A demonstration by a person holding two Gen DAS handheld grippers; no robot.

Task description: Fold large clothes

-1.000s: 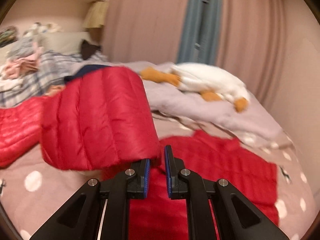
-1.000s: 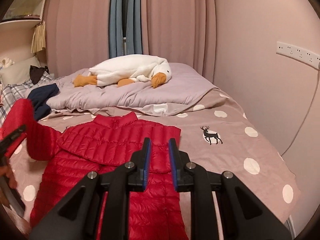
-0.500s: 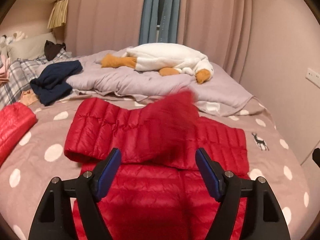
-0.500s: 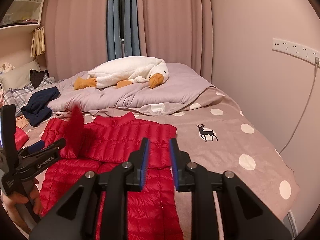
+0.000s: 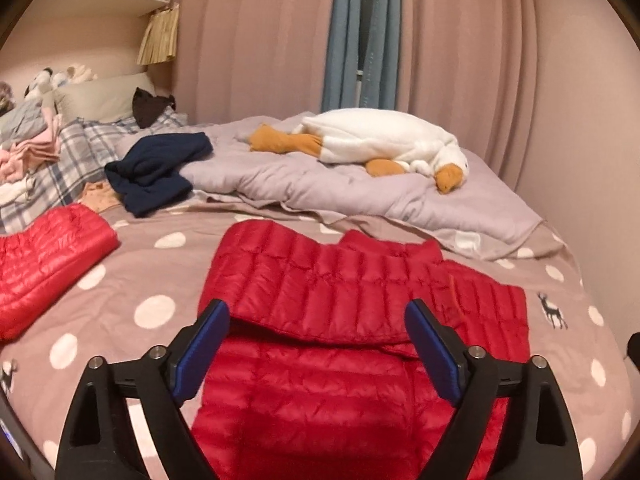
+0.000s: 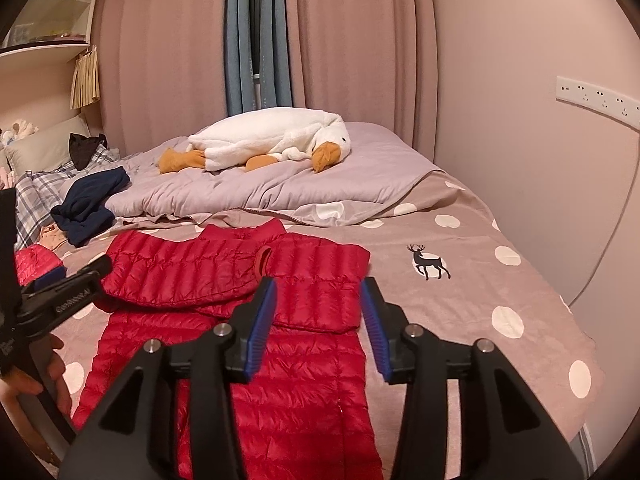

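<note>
A red quilted down jacket (image 5: 340, 344) lies flat on the polka-dot bed, collar toward the far side. Both sleeves are folded across its chest, the left sleeve (image 5: 320, 284) on top. It also shows in the right wrist view (image 6: 240, 320). My left gripper (image 5: 316, 344) is open and empty, held above the jacket's middle. My right gripper (image 6: 318, 320) is open and empty, held above the jacket's right side. The left gripper also shows at the left edge of the right wrist view (image 6: 60, 288).
A second red down jacket (image 5: 44, 260) lies folded at the left. A navy garment (image 5: 160, 172), a lilac duvet (image 5: 360, 184) with a white plush goose (image 5: 380, 144), plaid bedding and a clothes pile (image 5: 28, 148) fill the far side. A wall (image 6: 540, 160) borders the right.
My left gripper carried the left sleeve across the jacket's chest, opened and let it drop there. My right gripper, shut before, has opened.
</note>
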